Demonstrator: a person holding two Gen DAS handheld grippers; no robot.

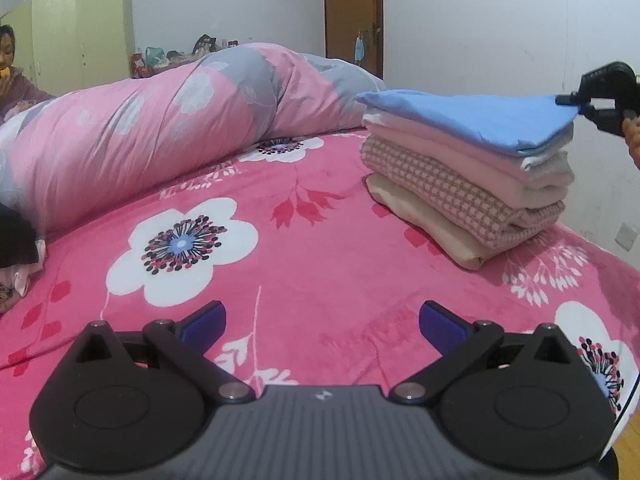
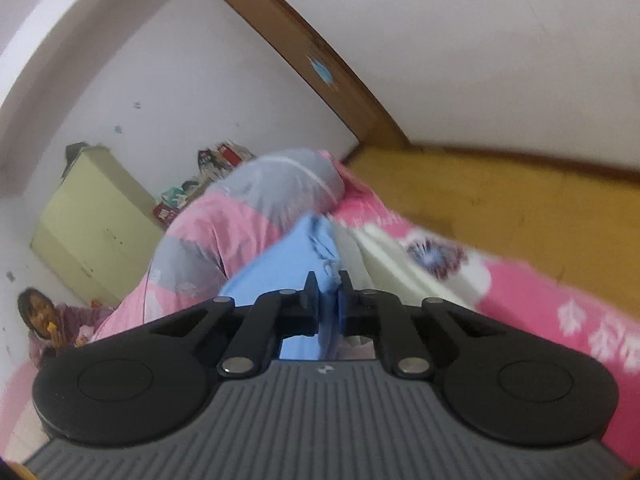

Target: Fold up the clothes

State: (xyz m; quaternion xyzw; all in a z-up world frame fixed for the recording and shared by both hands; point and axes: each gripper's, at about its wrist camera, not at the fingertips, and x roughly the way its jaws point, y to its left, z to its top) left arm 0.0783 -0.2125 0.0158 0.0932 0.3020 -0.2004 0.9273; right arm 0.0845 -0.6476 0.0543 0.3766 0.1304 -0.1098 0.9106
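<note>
A stack of folded clothes (image 1: 460, 188) sits on the right side of the bed, with a light blue garment (image 1: 472, 120) on top. Beneath it lie white, pink, checked and beige pieces. My right gripper (image 1: 572, 101) reaches in from the far right edge and pinches the blue garment's near right corner. The right wrist view is rolled sideways, and in it my right gripper (image 2: 329, 284) is shut on the blue cloth (image 2: 276, 268). My left gripper (image 1: 322, 312) hovers open over the bedspread, well left of the stack, with nothing between its blue pads.
The bed is covered by a pink floral bedspread (image 1: 320, 240). A rolled pink-and-grey quilt (image 1: 160, 120) lies along the far side. Dark clothing (image 1: 16, 236) lies at the left edge. A person (image 1: 12, 68) sits at far left by a yellow wardrobe (image 1: 80, 28). A wooden door (image 1: 352, 12) stands behind.
</note>
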